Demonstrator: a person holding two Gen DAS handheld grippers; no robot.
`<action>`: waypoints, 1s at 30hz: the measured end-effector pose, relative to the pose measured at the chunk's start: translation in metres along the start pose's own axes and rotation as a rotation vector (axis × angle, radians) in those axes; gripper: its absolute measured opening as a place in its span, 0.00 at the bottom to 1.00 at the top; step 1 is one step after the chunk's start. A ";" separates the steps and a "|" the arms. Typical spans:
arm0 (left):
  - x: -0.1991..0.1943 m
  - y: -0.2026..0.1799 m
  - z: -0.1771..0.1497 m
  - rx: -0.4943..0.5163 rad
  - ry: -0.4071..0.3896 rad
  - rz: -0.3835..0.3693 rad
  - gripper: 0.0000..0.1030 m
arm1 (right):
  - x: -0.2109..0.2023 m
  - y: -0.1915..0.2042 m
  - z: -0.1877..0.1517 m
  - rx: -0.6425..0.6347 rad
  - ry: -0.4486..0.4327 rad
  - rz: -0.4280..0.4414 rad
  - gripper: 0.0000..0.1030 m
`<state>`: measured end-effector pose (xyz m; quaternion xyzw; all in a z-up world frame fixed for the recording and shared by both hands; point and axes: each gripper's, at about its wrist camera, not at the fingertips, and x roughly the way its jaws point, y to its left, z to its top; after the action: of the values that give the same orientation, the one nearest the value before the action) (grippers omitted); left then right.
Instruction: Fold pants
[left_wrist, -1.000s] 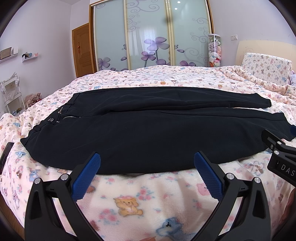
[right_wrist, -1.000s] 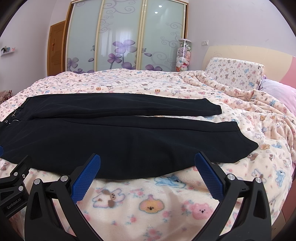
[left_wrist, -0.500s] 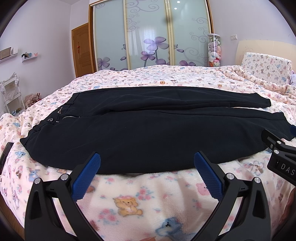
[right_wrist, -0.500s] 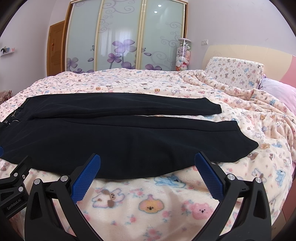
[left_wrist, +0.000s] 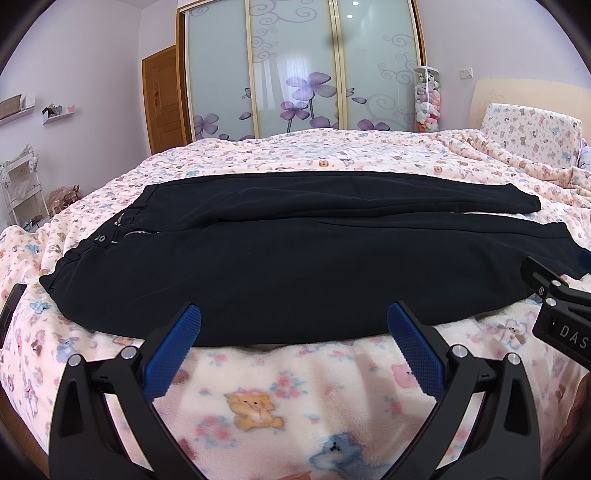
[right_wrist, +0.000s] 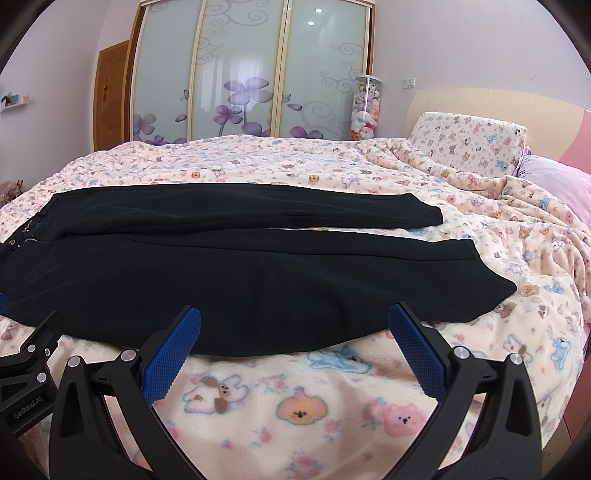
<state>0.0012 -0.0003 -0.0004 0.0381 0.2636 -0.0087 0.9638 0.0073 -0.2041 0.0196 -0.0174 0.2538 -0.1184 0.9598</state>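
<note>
Black pants (left_wrist: 280, 258) lie spread flat on the bed, waistband with zipper and buttons (left_wrist: 107, 236) to the left, both legs running right to the hems (right_wrist: 480, 269). My left gripper (left_wrist: 293, 325) is open and empty, just short of the pants' near edge, towards the waist half. My right gripper (right_wrist: 295, 325) is open and empty, at the near edge of the near leg (right_wrist: 258, 288). The far leg (right_wrist: 258, 210) lies behind with a thin gap between the legs. The right gripper's body shows at the right of the left wrist view (left_wrist: 561, 317).
The bed has a pink blanket with bear prints (left_wrist: 258, 398). A patterned pillow (right_wrist: 469, 144) and a pink pillow (right_wrist: 557, 177) lie at the headboard on the right. A dark flat object (left_wrist: 11, 302) lies at the bed's left edge. Sliding wardrobe doors (left_wrist: 295, 74) stand behind.
</note>
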 end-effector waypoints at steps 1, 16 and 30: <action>0.000 0.000 0.000 0.000 0.000 0.000 0.98 | 0.000 0.000 0.000 0.000 0.000 0.000 0.99; 0.000 0.000 0.000 -0.001 0.002 -0.001 0.98 | 0.000 0.002 0.000 0.008 0.002 0.007 0.99; -0.004 -0.018 0.001 -0.007 0.006 -0.023 0.98 | -0.003 -0.009 0.004 0.060 -0.011 0.091 0.99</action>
<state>-0.0025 -0.0180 0.0012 0.0316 0.2667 -0.0184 0.9631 0.0043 -0.2117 0.0252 0.0224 0.2456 -0.0822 0.9656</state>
